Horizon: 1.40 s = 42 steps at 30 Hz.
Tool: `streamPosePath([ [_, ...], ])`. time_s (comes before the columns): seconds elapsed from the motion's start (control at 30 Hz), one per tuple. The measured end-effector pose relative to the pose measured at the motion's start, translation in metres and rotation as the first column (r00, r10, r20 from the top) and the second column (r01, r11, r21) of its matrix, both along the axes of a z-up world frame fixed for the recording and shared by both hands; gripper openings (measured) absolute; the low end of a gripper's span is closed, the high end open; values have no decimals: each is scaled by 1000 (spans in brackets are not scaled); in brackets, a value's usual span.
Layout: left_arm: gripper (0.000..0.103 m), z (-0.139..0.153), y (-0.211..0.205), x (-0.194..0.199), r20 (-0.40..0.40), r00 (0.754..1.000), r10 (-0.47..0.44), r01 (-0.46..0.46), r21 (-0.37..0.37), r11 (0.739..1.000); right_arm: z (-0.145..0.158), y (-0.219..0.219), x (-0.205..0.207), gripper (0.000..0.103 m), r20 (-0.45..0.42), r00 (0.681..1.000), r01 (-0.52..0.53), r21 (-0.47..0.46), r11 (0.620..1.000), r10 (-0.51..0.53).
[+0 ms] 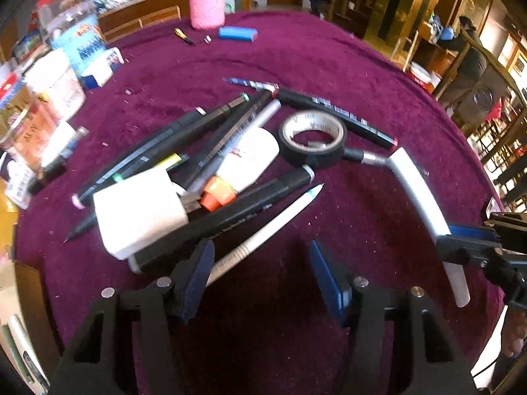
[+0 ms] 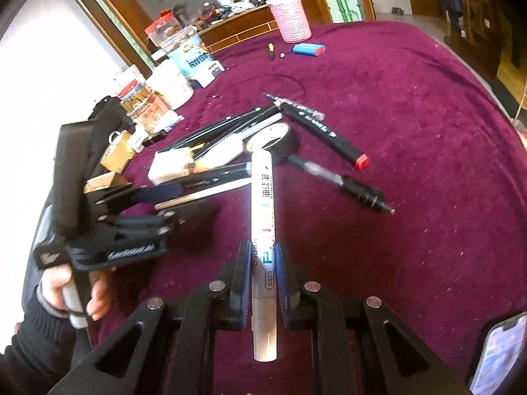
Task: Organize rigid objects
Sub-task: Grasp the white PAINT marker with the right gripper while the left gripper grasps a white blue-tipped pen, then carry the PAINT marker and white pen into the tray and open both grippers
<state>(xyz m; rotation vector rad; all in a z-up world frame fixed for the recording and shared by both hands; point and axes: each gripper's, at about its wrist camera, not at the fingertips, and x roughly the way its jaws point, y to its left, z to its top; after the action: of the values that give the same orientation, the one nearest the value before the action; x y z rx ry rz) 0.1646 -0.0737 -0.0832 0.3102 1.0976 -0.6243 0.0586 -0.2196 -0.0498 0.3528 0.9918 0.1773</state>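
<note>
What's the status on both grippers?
Right gripper shut on white paint marker, lifted clear. Left gripper open, empty, at the pen pile beside the thin white pen. Black tape roll lies among the pens.

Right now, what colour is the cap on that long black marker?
Red cap, clearest in the right wrist view.

White paint marker (image 2: 262,230) between right gripper (image 2: 262,275) jaws, above tablecloth (image 2: 411,131).

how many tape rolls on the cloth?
1. The tape roll lies at the right end of the pen pile, its far side resting on a pen. Another could be hidden under the pile.
</note>
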Motion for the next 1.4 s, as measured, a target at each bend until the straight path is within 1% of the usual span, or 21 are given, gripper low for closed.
streamPosePath([
  [0.1, 58, -4, -12, -3, 31, 999, -39, 37, 65, 997, -3, 0, -4, 15, -6, 1000, 11, -15, 1000, -11],
  [0.17, 52, -3, -14, 1, 15, 999, -40, 39, 69, 997, -6, 0, -6, 15, -14, 1000, 16, -9, 1000, -16],
  [0.2, 44, -2, -13, 2, 17, 999, -31, 30, 73, 997, -7, 0, -6, 15, -15, 1000, 16, -18, 1000, -16],
  [0.23, 29, -1, -12, -1, 17, 999, -31, 30, 80, 996, -8, 1, -8, 15, -17, 1000, 20, -47, 999, -21],
  [0.3, 16, 1, -9, -8, 5, 999, -36, 35, 85, 996, -9, 3, -11, 15, -16, 999, 31, -91, 995, -32],
  [0.4, 15, 0, -13, -17, 50, 998, -38, 32, 117, 993, -13, 5, -13, 15, -31, 999, 31, -109, 993, -35],
  [0.43, 15, 0, -13, -18, 58, 998, -25, 19, 113, 993, -16, 6, -12, 15, -37, 999, 28, -115, 993, -32],
  [0.5, 15, 0, -13, -18, 53, 999, 6, -12, 111, 994, -22, 8, -11, 15, -55, 998, 24, -126, 992, -31],
  [0.63, 7, 3, -10, -32, 65, 998, 20, -27, 114, 993, -26, 13, -13, 15, -60, 998, 25, -148, 989, -34],
  [0.7, 7, 6, -3, -40, 71, 996, 46, -52, 85, 995, -27, 14, -11, 15, -69, 997, 27, -153, 988, -38],
  [0.8, 7, 14, 19, -53, 21, 991, 133, -132, -12, 991, -18, 21, -13, 15, -64, 998, 3, -108, 994, -10],
  [0.87, 7, 25, 40, -64, -4, 982, 187, -186, -85, 979, -8, 34, -14, 15, -39, 999, -22, -119, 993, 17],
  [0.93, 7, 38, 67, -76, -33, 970, 239, -241, -160, 957, 1, 50, -15, 16, -23, 998, -56, -75, 996, 54],
  [0.97, 7, 44, 79, -80, -45, 964, 263, -267, -179, 947, 7, 62, -15, 16, -13, 996, -86, -49, 995, 85],
  [1.07, 7, 65, 126, -94, -38, 939, 340, -341, -215, 915, 23, 100, -16, 16, 18, 986, -166, -53, 985, 168],
  [1.13, 7, 75, 159, -97, -50, 918, 394, -394, -247, 885, 34, 131, -15, 16, 44, 970, -236, -38, 971, 237],
  [1.2, 7, 82, 196, -101, -61, 879, 472, -471, -258, 844, 41, 159, -12, 16, 55, 957, -282, -30, 959, 283],
  [1.23, 7, 86, 219, -102, -47, 854, 519, -512, -259, 819, 45, 176, -10, 16, 59, 948, -312, -20, 950, 312],
  [1.27, 7, 87, 234, -104, -39, 834, 551, -541, -253, 802, 46, 188, -10, 16, 66, 941, -332, -19, 943, 333],
  [1.3, 7, 86, 254, -105, -45, 807, 589, -580, -248, 776, 49, 202, -8, 16, 74, 932, -354, -25, 935, 354],
  [1.4, 7, 75, 292, -102, -80, 752, 655, -653, -226, 723, 46, 234, 6, 16, 65, 919, -389, -4, 921, 388],
])
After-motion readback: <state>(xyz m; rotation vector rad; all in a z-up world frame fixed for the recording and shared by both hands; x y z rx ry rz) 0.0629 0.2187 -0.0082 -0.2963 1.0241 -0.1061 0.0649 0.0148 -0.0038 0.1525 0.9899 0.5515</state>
